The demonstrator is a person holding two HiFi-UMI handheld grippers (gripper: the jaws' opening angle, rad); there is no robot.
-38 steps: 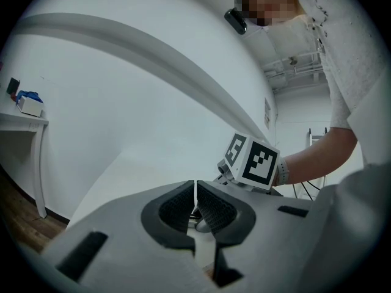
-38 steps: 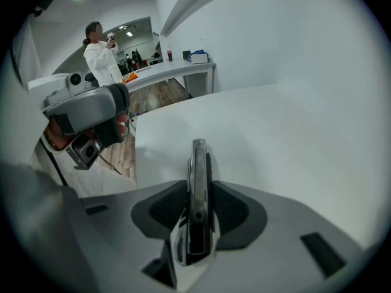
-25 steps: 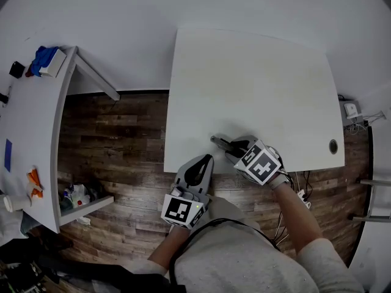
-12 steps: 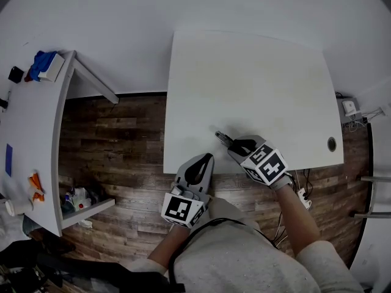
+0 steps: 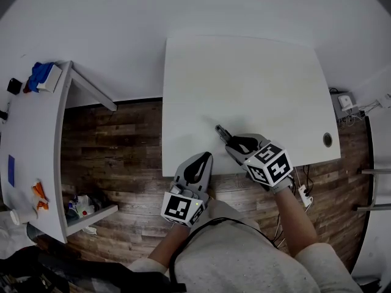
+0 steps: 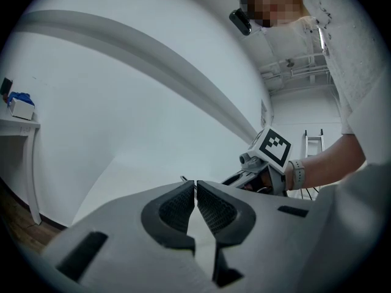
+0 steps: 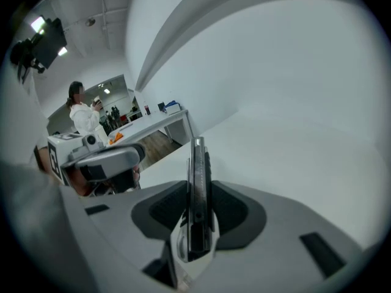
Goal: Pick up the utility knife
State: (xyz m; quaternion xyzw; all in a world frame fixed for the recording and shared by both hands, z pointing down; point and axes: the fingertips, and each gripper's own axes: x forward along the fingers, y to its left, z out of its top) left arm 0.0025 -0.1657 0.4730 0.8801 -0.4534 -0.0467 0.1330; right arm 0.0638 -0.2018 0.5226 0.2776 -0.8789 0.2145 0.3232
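Utility knife pinched edge-up between ribbed pads of right hand-held gripper, nose poking out over smooth white desk near front edge. Left hand-held gripper pressed together, empty. Knife looks slim, stiff, dark, smooth-sided; probably light but slippery. Best hold: flat sides at mid-body, away from blade end.

White table; brown wood-plank floor. Left gripper & right gripper grey w/ blk-white square patterns. Utility knife blk & silver.
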